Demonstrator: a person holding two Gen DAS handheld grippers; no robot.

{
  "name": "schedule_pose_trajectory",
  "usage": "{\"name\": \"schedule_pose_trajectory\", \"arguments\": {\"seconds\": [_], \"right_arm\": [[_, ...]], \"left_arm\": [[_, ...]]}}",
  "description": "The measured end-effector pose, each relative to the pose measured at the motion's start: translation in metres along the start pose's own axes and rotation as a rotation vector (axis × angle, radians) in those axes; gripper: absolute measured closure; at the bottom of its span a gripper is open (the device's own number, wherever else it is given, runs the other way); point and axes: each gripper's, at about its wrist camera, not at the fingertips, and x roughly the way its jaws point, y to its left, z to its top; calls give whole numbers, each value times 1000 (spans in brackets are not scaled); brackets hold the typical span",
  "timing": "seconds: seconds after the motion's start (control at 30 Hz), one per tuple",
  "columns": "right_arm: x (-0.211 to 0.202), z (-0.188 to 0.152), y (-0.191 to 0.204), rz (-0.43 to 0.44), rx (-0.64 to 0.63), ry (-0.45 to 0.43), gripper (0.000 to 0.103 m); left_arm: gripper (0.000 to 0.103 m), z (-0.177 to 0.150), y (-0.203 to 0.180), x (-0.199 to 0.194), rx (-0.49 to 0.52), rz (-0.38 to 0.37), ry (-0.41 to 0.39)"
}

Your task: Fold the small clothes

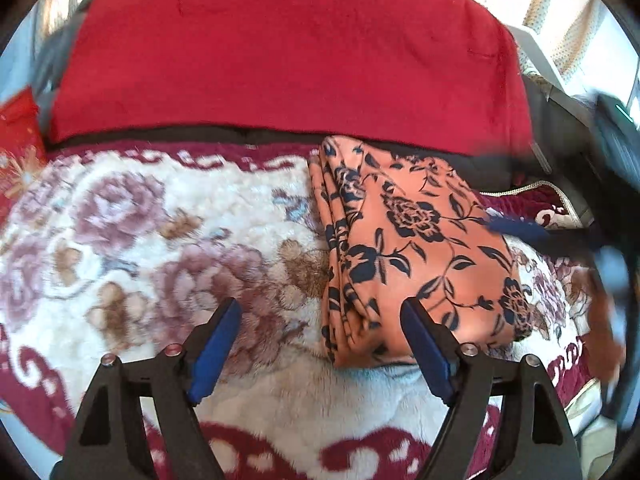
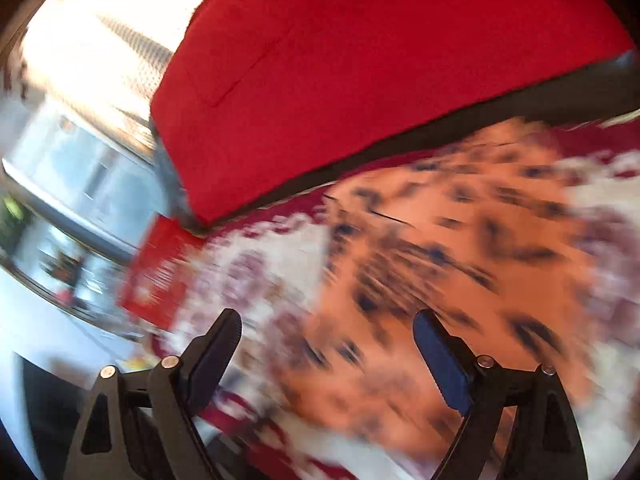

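The orange cloth with the dark navy flower print is lying folded into a thick rectangle, right of centre in the left wrist view, on a fluffy white blanket with mauve roses and a maroon scroll border. You can see several stacked layers along its left edge. Its far end sits close to the bright red fleece cover filling the top of the frame, with a dark strip running under that cover.

The left gripper has its 2 blue-padded fingers spread wide with nothing between them, and the right finger's tip overlaps the near end of the cloth.

The right wrist view is super blurry, but the same cloth fills the centre right. The right gripper is spread wide too, holding nothing. A red box or card shows at centre left
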Motion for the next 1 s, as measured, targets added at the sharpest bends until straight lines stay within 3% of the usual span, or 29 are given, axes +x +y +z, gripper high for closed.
{"name": "schedule_pose_trajectory", "arguments": {"seconds": [0.13, 0.17, 0.23, 0.4, 0.5, 0.6, 1.0], "right_arm": [[-68, -51, -1, -233, -113, -77, 12], [-87, -62, -6, -289, -127, -107, 8], [-108, -85, -4, -365, -146, -148, 1], [-133, -112, 11, -463, -206, -223, 1], [-139, -117, 23, -502, -251, -262, 0], [-135, -116, 26, -531, -256, -247, 0], [-120, -106, 25, -510, -228, -212, 0]], "left_arm": [[13, -9, -16, -36, 38, 61, -64], [10, -11, -19, -43, 50, 80, -71], [6, -13, -25, -51, 64, 100, -67], [6, -21, -39, -67, 113, 170, -73], [5, -23, -43, -76, 105, 173, -85], [4, -24, -50, -84, 115, 170, -103], [4, -13, -61, -82, 109, 131, -113]]}}
